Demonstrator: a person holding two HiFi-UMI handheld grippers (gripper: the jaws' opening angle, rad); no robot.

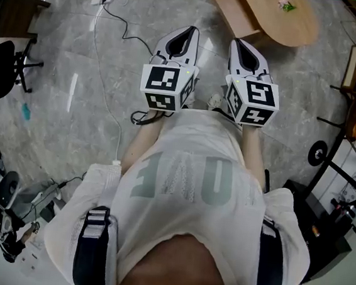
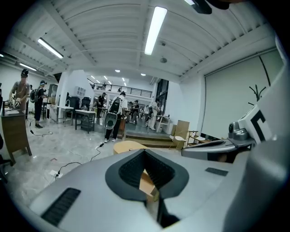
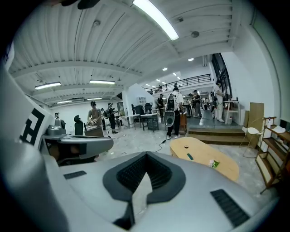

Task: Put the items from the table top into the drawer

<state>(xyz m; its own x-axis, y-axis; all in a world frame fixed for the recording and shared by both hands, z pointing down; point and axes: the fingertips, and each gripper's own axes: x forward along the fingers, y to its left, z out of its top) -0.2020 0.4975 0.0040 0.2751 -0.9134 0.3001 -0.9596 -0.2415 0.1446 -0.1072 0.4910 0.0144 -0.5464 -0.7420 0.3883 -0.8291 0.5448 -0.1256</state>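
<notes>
Left gripper point(image 1: 191, 30) and right gripper point(image 1: 235, 42): jaws pressed together, holding nothing. Small items point(image 3: 214, 163) lying on the table point(image 1: 297, 28) well ahead, drawer point(image 1: 232, 10) seemingly pulled out. Walk closer first, then spread one pair wide before reaching.

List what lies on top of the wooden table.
A green-white packet, a dark green strip and a small round dark piece. The table's near edge is covered by the right gripper.

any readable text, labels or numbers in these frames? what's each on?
Shirt: large pale letters across the front, upside down and creased in the head view; can't be read reliably.
Left gripper and right gripper, cubes: black-and-white square markers only, no words.
Nothing else legible in any view.
</notes>
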